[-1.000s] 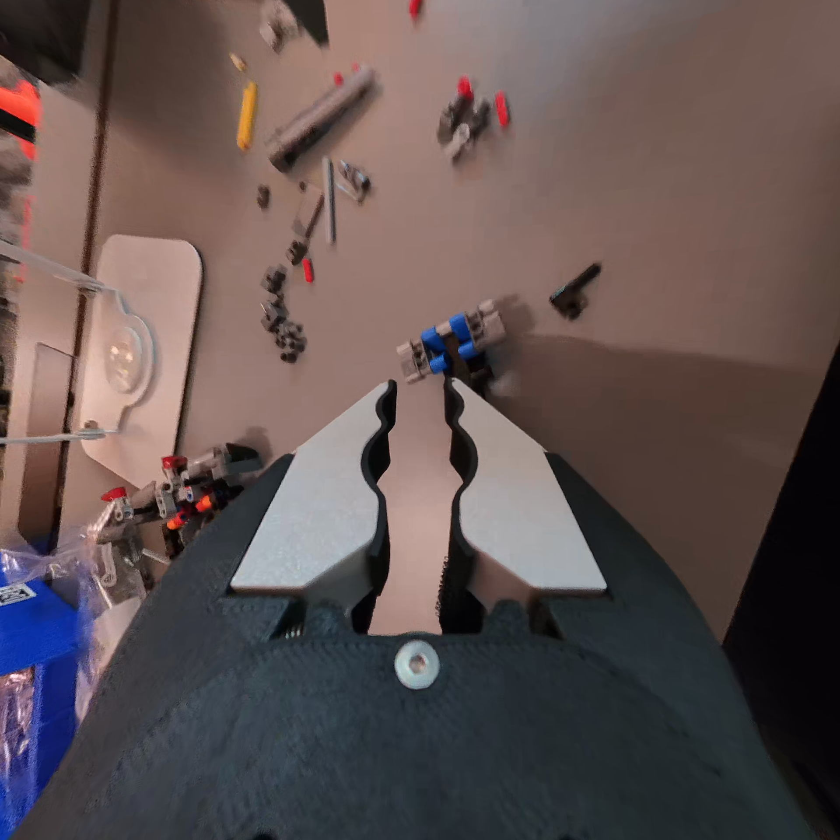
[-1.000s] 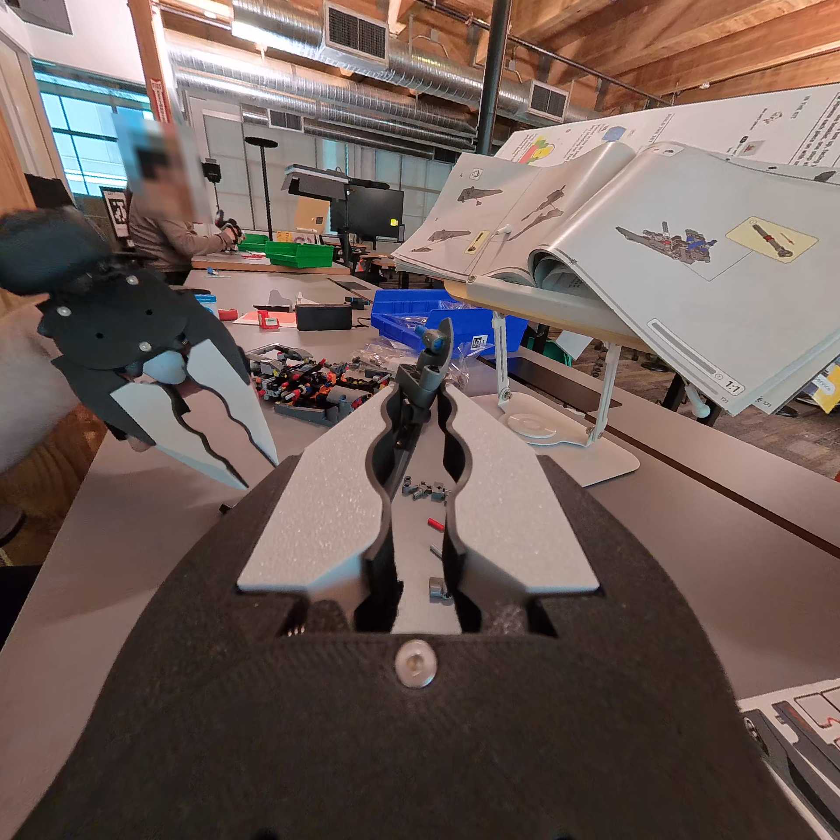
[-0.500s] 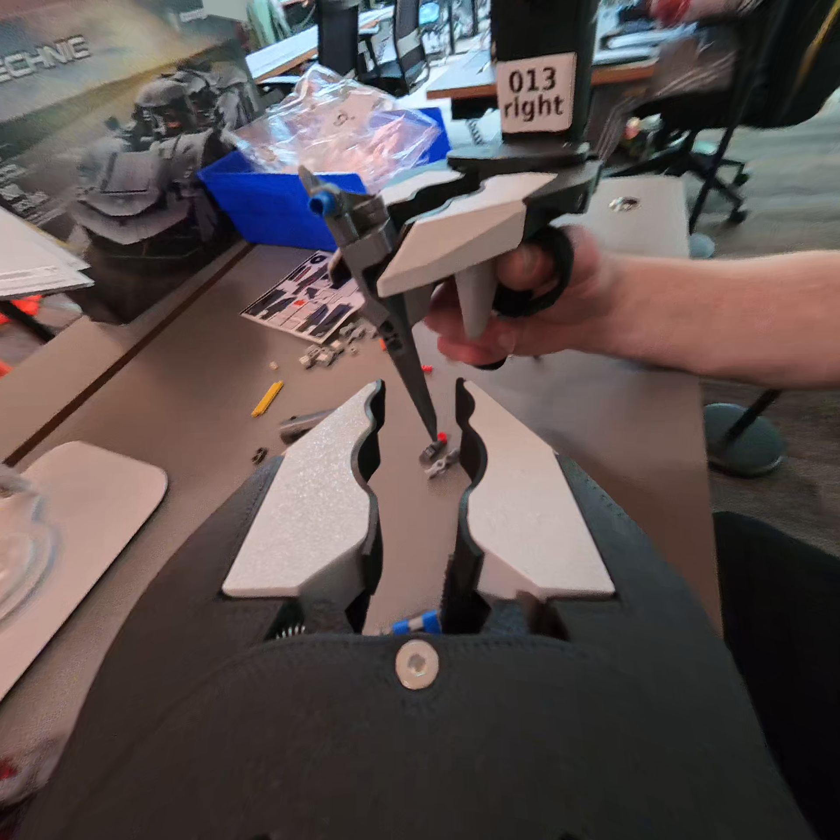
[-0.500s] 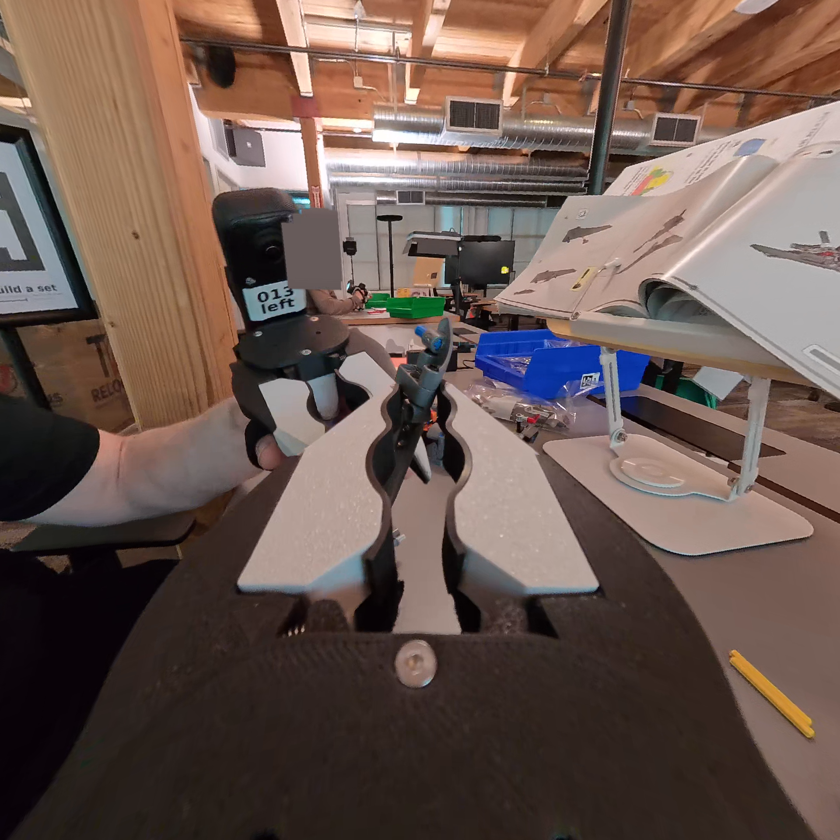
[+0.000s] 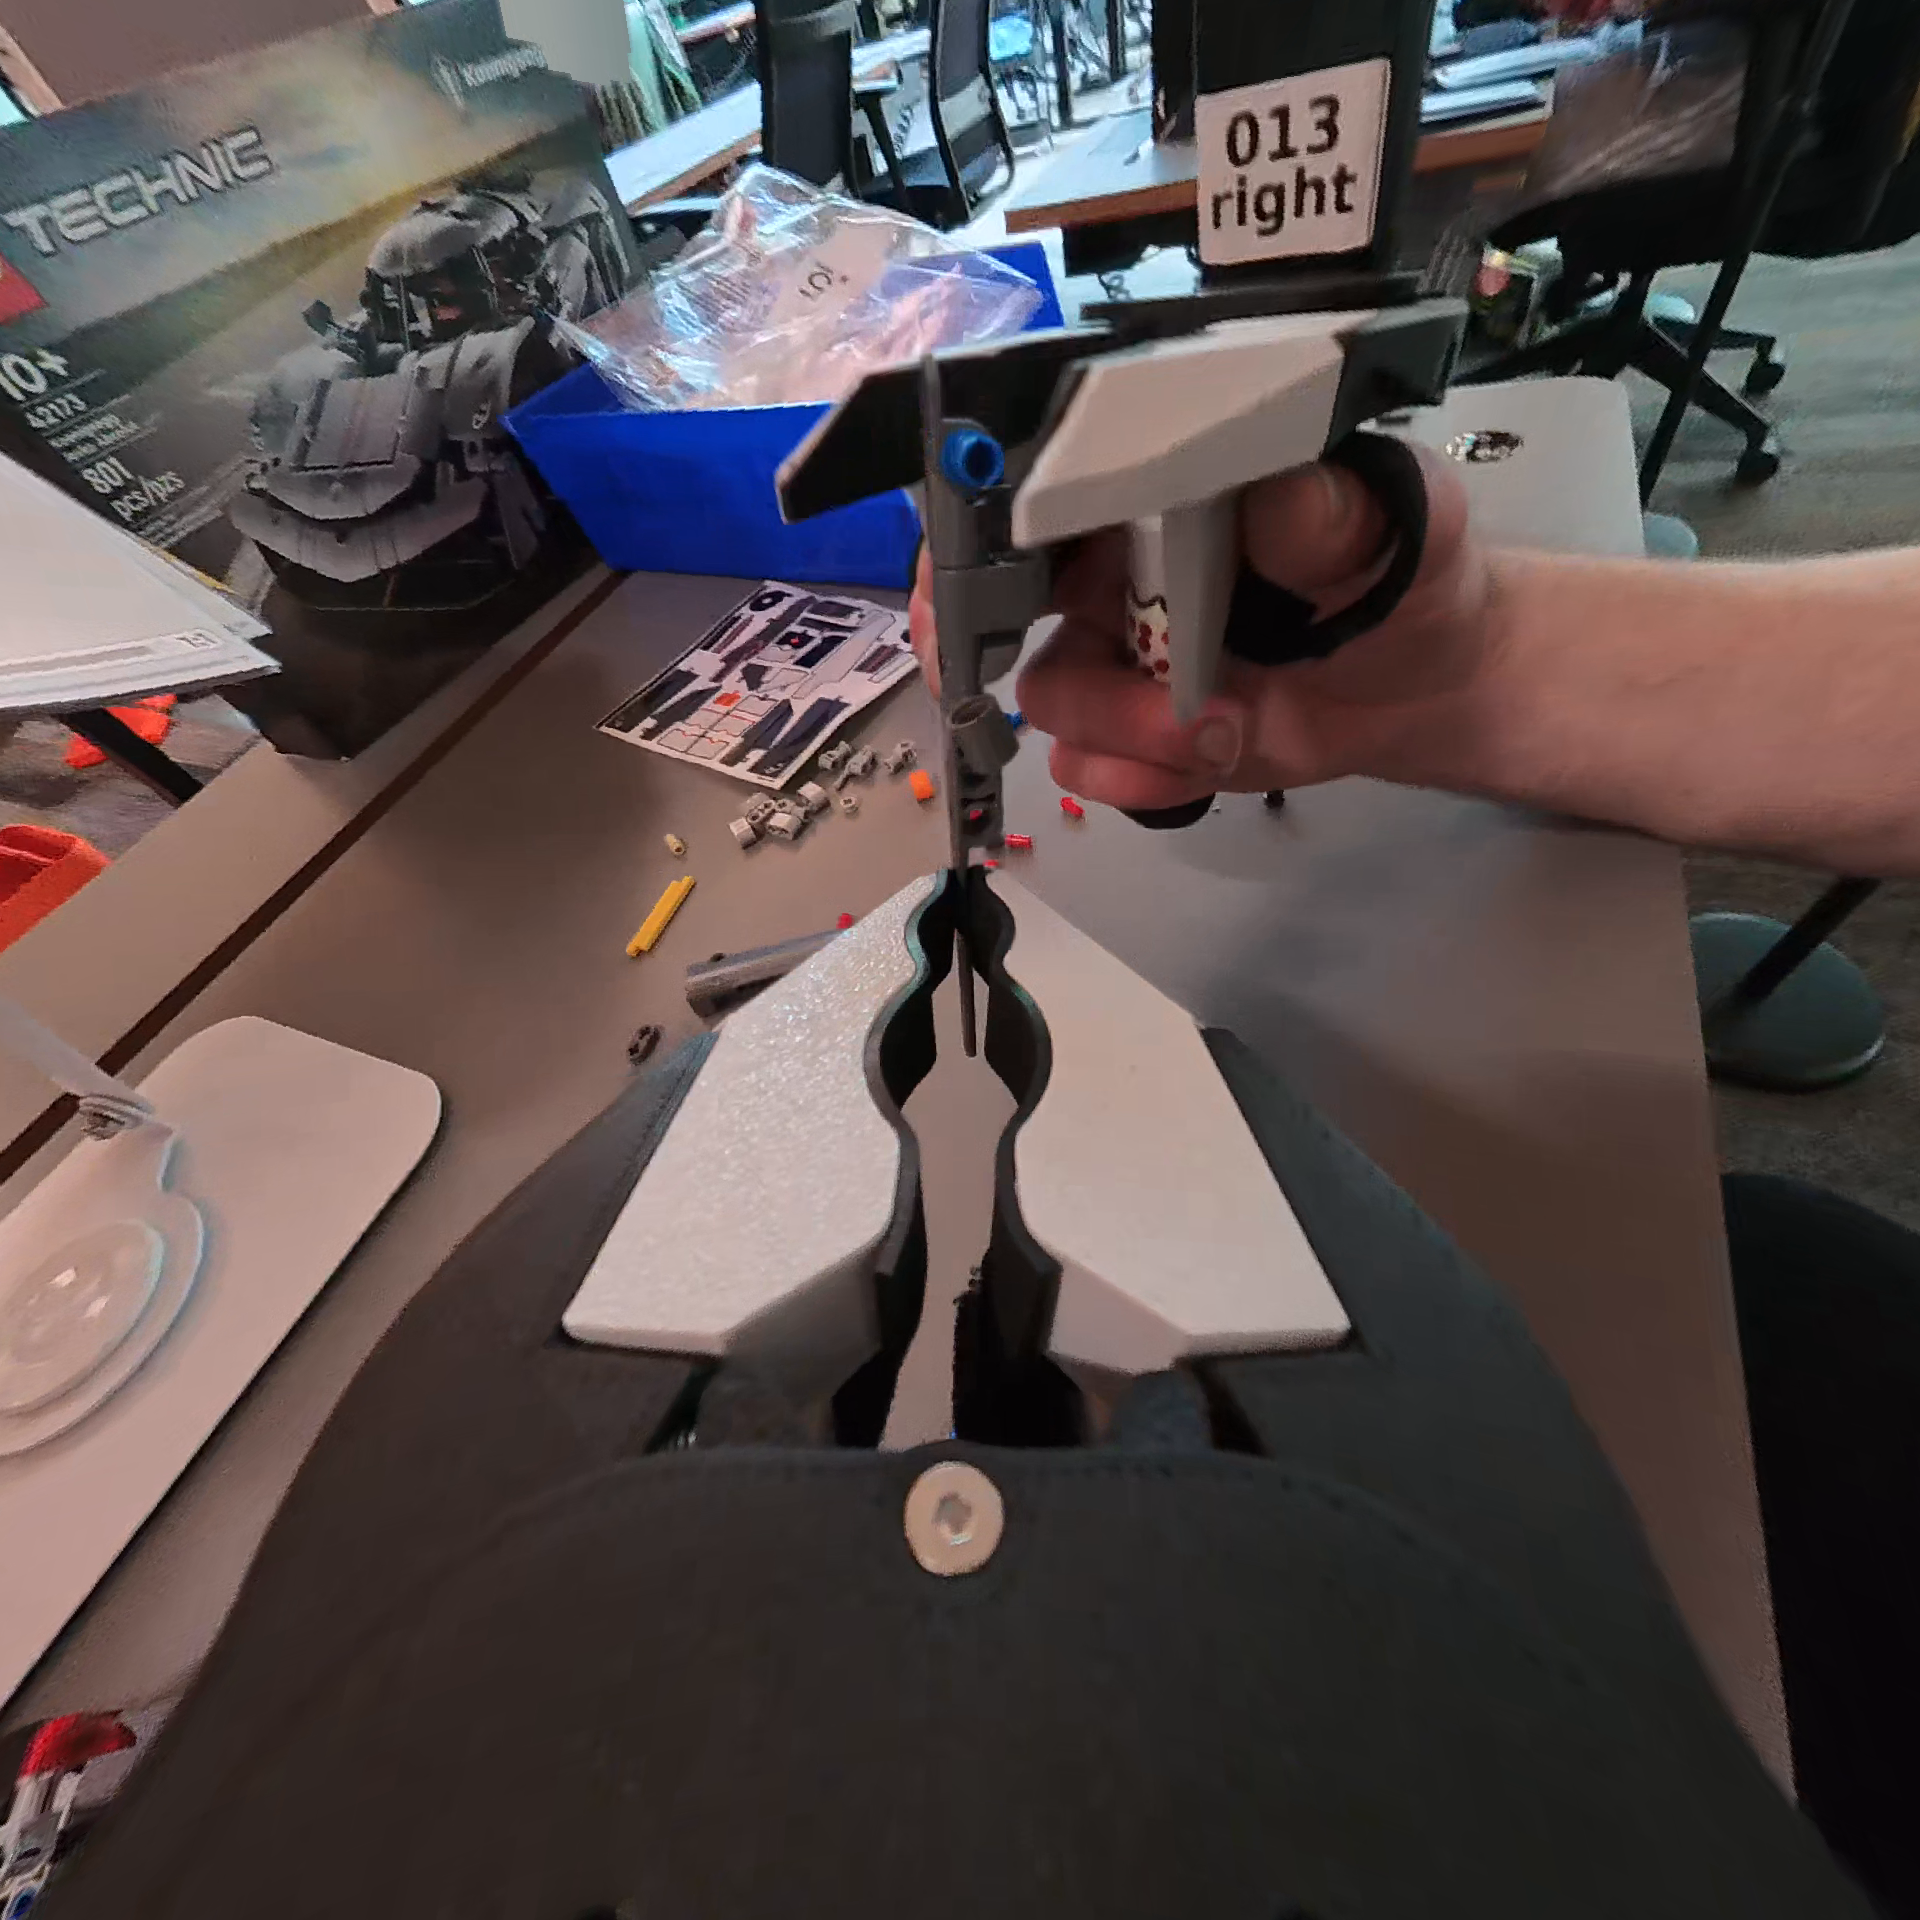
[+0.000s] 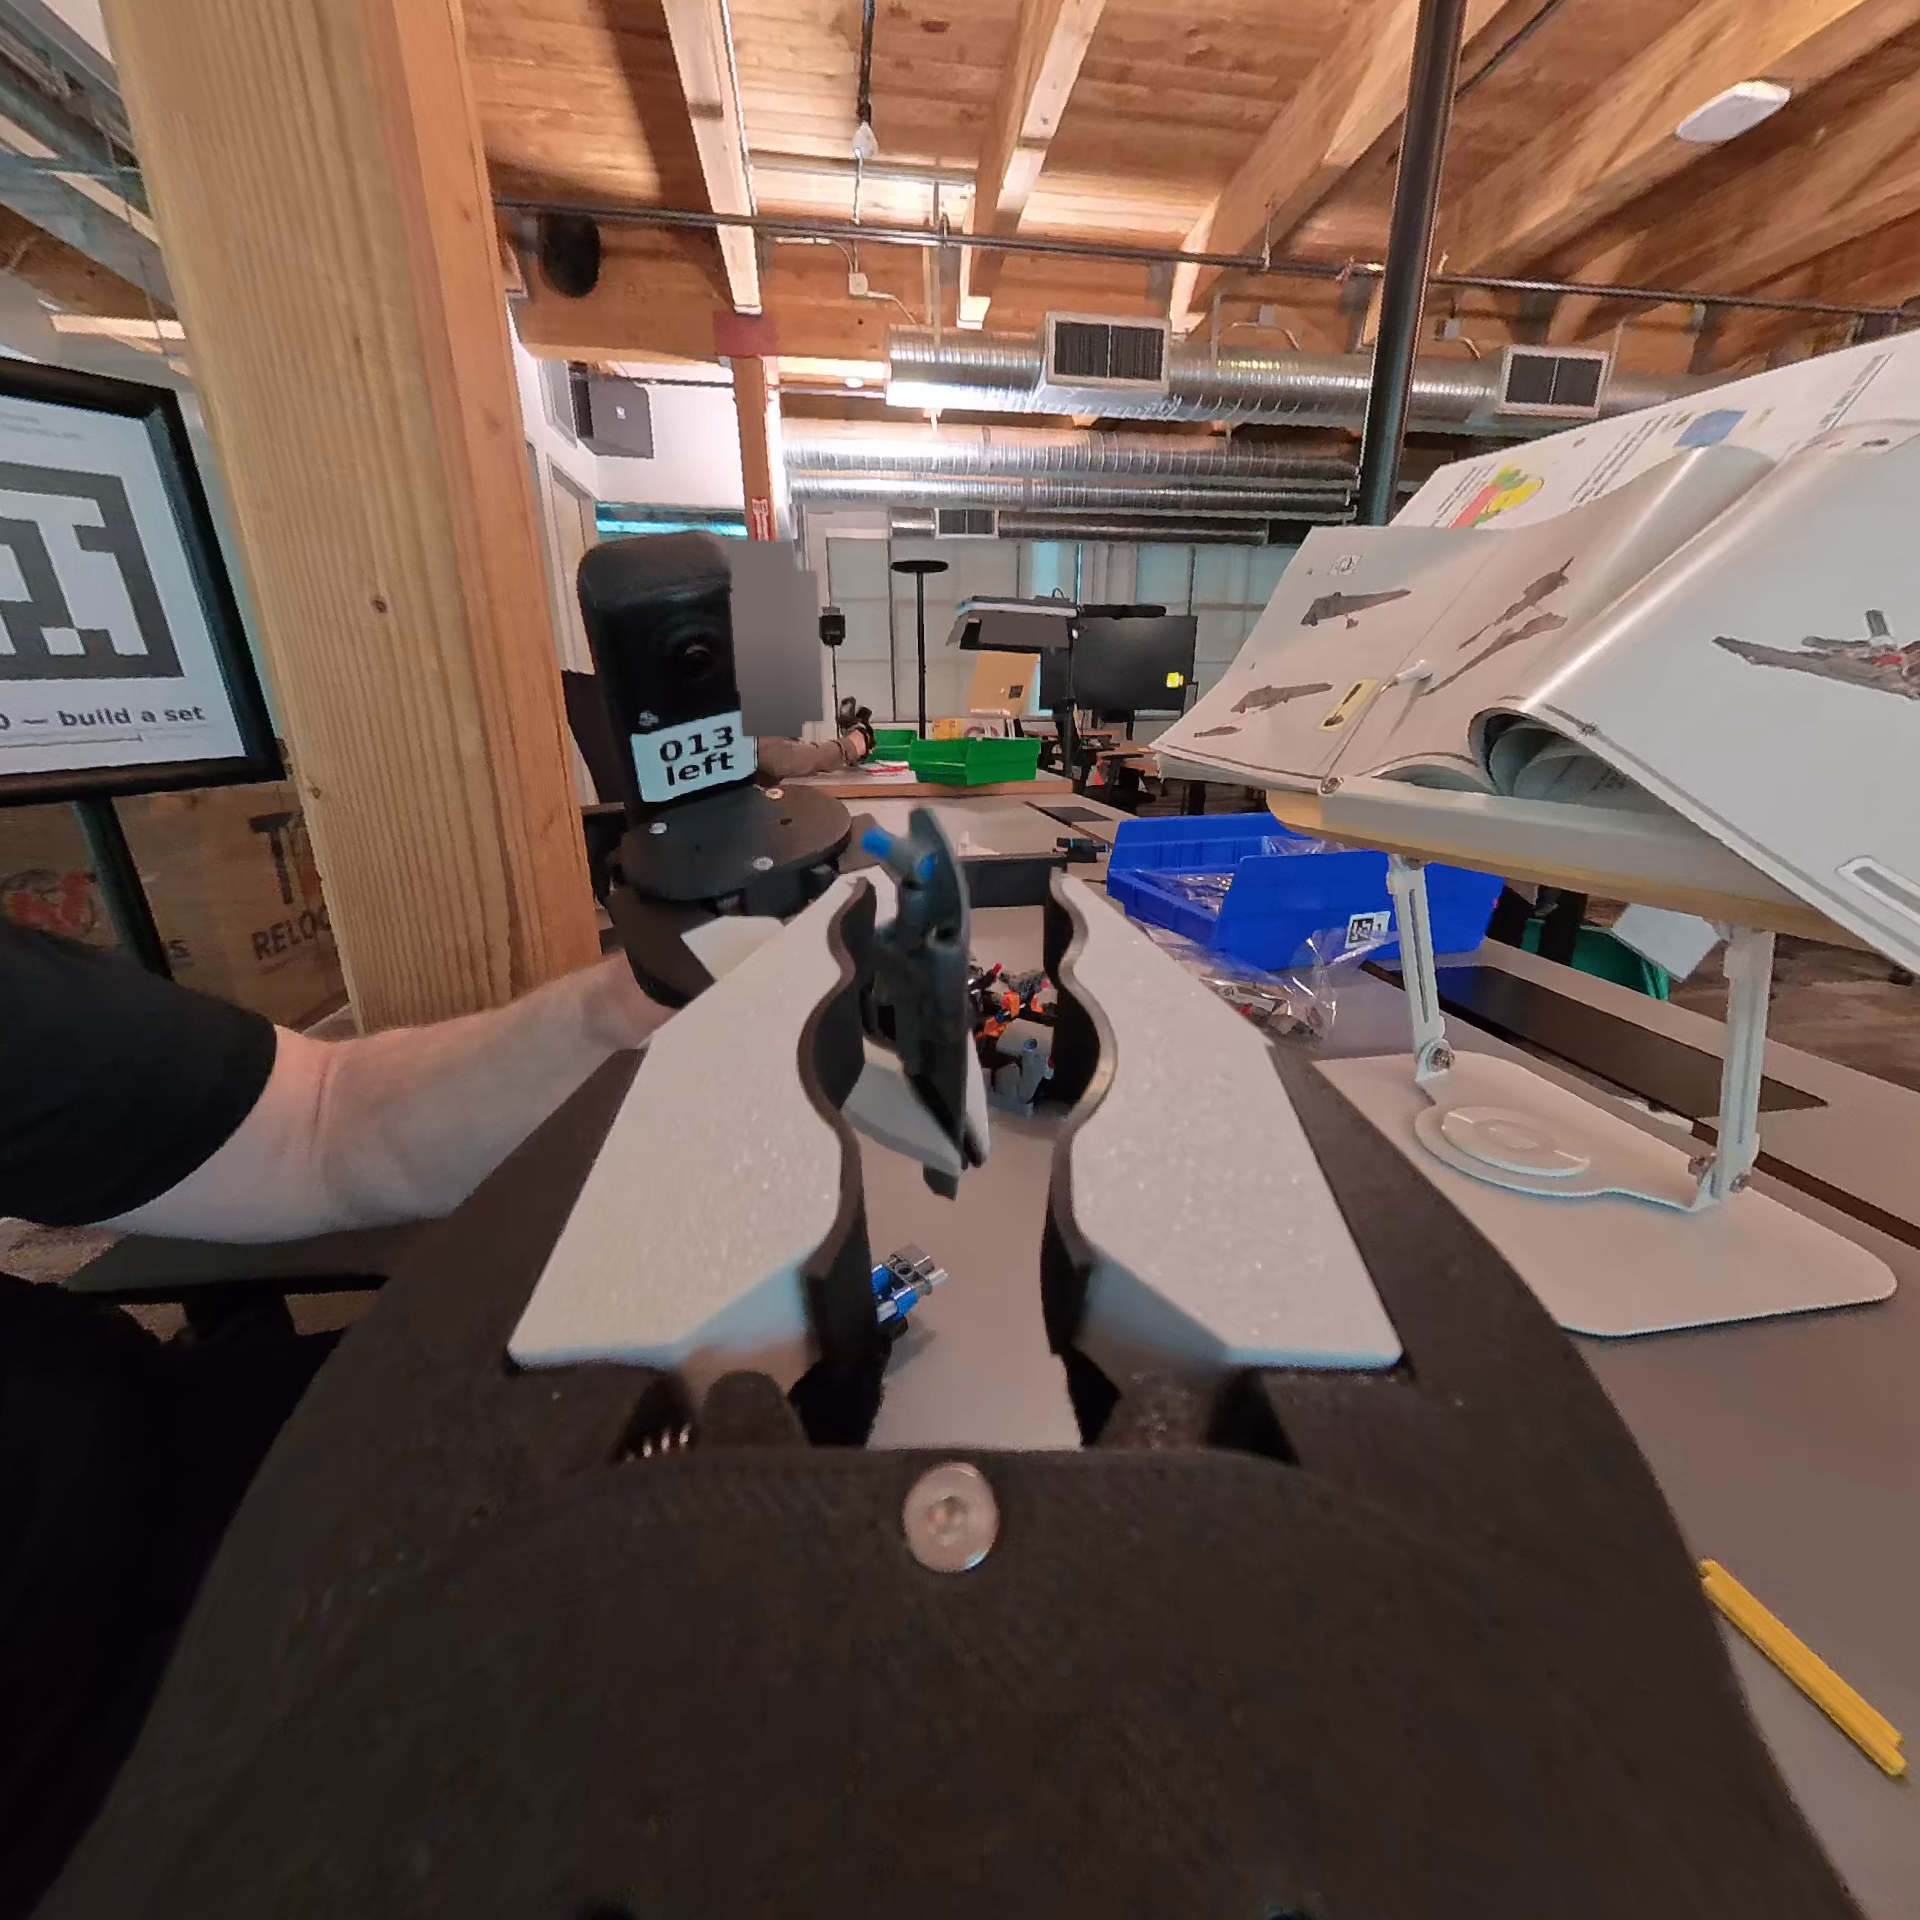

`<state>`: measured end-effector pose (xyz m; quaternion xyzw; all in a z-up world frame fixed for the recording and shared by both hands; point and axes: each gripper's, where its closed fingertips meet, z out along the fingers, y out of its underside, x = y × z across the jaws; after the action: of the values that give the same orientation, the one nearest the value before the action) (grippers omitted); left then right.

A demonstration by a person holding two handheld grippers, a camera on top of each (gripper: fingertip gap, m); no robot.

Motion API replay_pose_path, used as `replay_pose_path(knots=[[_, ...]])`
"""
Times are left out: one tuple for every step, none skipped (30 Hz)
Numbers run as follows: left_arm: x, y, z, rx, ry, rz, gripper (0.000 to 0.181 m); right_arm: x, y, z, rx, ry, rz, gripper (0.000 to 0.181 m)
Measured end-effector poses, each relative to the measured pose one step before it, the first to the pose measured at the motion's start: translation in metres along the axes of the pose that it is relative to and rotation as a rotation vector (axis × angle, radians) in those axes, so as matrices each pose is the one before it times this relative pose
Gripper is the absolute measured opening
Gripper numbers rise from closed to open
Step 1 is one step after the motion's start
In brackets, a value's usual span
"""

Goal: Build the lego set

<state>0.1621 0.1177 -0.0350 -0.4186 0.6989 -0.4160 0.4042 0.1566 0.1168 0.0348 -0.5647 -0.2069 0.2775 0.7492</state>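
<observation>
A long grey lego assembly (image 5: 966,665) with a blue pin (image 5: 971,457) at its top stands upright in the air between my two grippers. My left gripper (image 5: 964,894) is shut on its thin lower end. In the left wrist view my right gripper (image 5: 902,514) sits around the upper part, held by a hand. In the right wrist view my right gripper (image 6: 961,888) has its jaws wide apart. The assembly (image 6: 925,987) leans by the left finger there. The left gripper (image 6: 940,1153) grips it from below.
On the grey table (image 5: 1299,987) lie a sticker sheet (image 5: 758,675), loose small parts (image 5: 800,810), a yellow axle (image 5: 660,914) and a grey tube (image 5: 748,966). A blue bin (image 5: 727,488), the set box (image 5: 312,364), a booklet (image 6: 1558,675) on its stand (image 6: 1662,1247) and a blue-grey subassembly (image 6: 904,1283) are around. Across from one pair of fingers to the other is roughly 7 cm.
My left gripper swung up from the table, moved onto the assembly's lower end and shut on it. My right gripper, shut on the assembly before, has opened its jaws.
</observation>
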Motion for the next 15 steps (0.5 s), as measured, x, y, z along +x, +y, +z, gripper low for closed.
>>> replay_pose_path(knots=[[0.00135, 0.001, 0.00035, -0.0037, 0.0067, 0.0048, 0.0, -0.00137, -0.00102, -0.0005, 0.0055, -0.0094, 0.0027, 0.029], [0.00119, 0.00205, 0.00038, -0.0098, 0.0087, 0.001, 0.0, -0.00206, -0.00076, -0.00025, 0.0043, -0.0143, 0.0035, 0.027], [0.00147, 0.00182, 0.00014, -0.0091, 0.0125, -0.0012, 0.0, -0.00252, -0.00051, -0.00008, 0.003, -0.0165, 0.0033, 0.023], [0.00035, 0.00051, -0.00028, 0.0009, 0.0061, -0.0039, 0.0, -0.00218, 0.00019, 0.0001, -0.0016, -0.0148, 0.0025, 0.02], [0.00058, 0.00024, -0.00054, 0.0024, 0.0106, -0.0065, 0.0, -0.00132, 0.00101, 0.00032, -0.0063, -0.0093, 0.0011, 0.018], [0.00209, 0.00048, -0.00062, -0.0001, 0.0223, -0.0104, 0.0, -0.00125, 0.00093, 0.0003, -0.0053, -0.008, -0.0004, 0.015], [0.00259, 0.00035, -0.00046, 0.0009, 0.0276, -0.0135, 0.0, -0.0017, 0.00037, 0.00025, -0.0025, -0.0101, 0.0, 0.012], [0.00159, -0.00015, -0.00075, 0.005, 0.021, -0.0122, 0.0, -0.00153, 0.00019, 0.00024, -0.002, -0.0092, 0.0024, 0.011], [0.00214, 0.00004, -0.00061, 0.0043, 0.0248, -0.0131, 0.0, -0.00096, 0.0001, 0.00008, -0.0011, -0.0073, 0.0031, 0.01], [0.00361, -0.00003, -0.0005, 0.0038, 0.0347, -0.0159, 0.0, -0.00124, 0.0, 0.00011, -0.0011, -0.0074, 0.0009, 0.009], [0.0018, -0.0014, -0.00089, 0.0133, 0.0234, -0.0175, 0.0, -0.00192, -0.00034, 0.00044, 0.0009, -0.0081, -0.0007, 0.009], [0.00044, -0.00154, -0.00114, 0.0138, 0.0134, -0.0142, 0.0, -0.00187, -0.00008, 0.00062, -0.0004, -0.0077, 0.0017, 0.01], [0.00104, -0.00007, -0.00088, 0.0039, 0.0169, -0.0072, 0.0, -0.00104, 0.00068, 0.00073, -0.0056, -0.0062, 0.0043, 0.012], [0.00205, 0.00014, -0.00078, 0.0023, 0.0218, -0.0053, 0.0, -0.00041, 0.0008, 0.0004, -0.0056, -0.0026, 0.0024, 0.011], [0.00106, 0.00039, -0.00071, 0.0008, 0.0149, -0.0093, 0.0, -0.00005, 0.00036, -0.00004, -0.003, -0.0002, -0.0015, 0.009]])
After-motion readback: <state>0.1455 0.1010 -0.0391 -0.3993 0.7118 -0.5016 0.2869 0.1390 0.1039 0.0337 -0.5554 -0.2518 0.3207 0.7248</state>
